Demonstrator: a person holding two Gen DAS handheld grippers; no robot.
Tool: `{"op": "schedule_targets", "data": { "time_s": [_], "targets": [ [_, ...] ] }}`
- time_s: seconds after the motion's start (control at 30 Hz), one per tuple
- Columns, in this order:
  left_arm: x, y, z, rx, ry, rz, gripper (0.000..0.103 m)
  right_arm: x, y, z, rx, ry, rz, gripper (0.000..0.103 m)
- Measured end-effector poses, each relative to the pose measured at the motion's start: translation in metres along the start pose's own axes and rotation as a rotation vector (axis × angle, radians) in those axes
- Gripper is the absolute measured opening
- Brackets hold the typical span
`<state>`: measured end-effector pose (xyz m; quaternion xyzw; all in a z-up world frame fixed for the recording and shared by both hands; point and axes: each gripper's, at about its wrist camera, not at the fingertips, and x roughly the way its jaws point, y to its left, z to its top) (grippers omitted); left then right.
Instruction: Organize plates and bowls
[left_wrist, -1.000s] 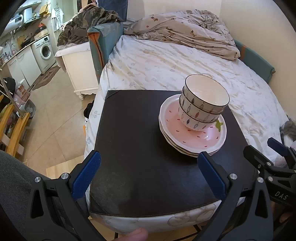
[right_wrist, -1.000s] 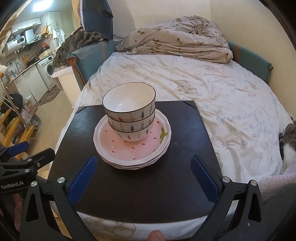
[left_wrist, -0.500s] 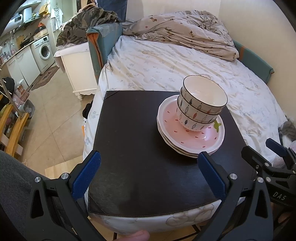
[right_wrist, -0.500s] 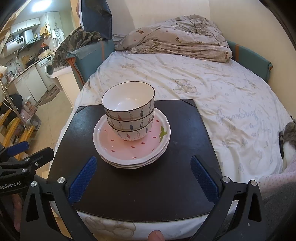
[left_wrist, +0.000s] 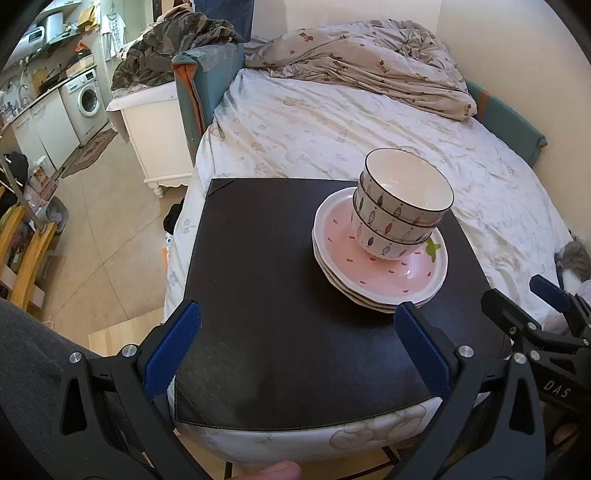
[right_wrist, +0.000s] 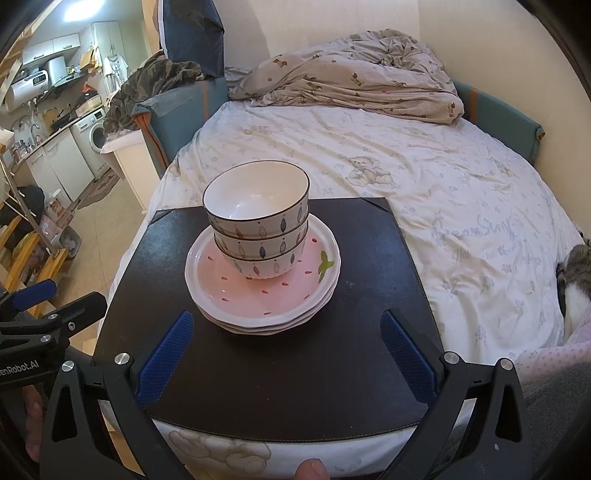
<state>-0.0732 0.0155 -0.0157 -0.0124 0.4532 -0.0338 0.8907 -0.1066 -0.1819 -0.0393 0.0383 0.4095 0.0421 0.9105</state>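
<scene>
Three white ceramic bowls with a dark rim and small leaf-and-fish motifs (right_wrist: 258, 225) are sitting nested one inside another — the top one is showing an empty white inside. They are resting on a stack of three round scalloped plates, white-edged with a pink strawberry-patterned centre (right_wrist: 264, 291); the bowls are standing toward the far left of the top plate, with the green leaf mark showing just to their right. The plates are lying on a square black leather-like mat (left_wrist: 280, 332), which is serving as the surface and is lying on the near end of a bed with a pale printed sheet (right_wrist: 424, 177).

The left tool (left_wrist: 295, 339) is hovering over the near edge of the mat, its two blue-padded fingers (left_wrist: 173, 350) standing wide apart and holding nothing; the plate stack is lying ahead of it and to its right. The right tool (right_wrist: 284, 354) is also hovering over the near edge of the mat — fingers spread wide, empty — with the plate stack directly ahead between them, not touching.

A crumpled beige blanket (left_wrist: 369, 70) is lying at the far end of the bed, well beyond the mat.
</scene>
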Motion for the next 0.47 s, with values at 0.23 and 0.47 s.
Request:
{"op": "schedule_targets", "data": {
  "time_s": [0.23, 0.47],
  "targets": [
    [-0.0001, -0.0005, -0.0004, -0.001, 0.001, -0.003, 0.103, 0.0019, -0.0013, -0.0004, 0.008, 0.002, 0.0, 0.103],
    [0.0011, 0.0005, -0.0004, -0.008, 0.004, -0.019, 0.103, 0.0019, -0.0013, -0.0005, 0.009, 0.003, 0.0, 0.103]
  ]
}}
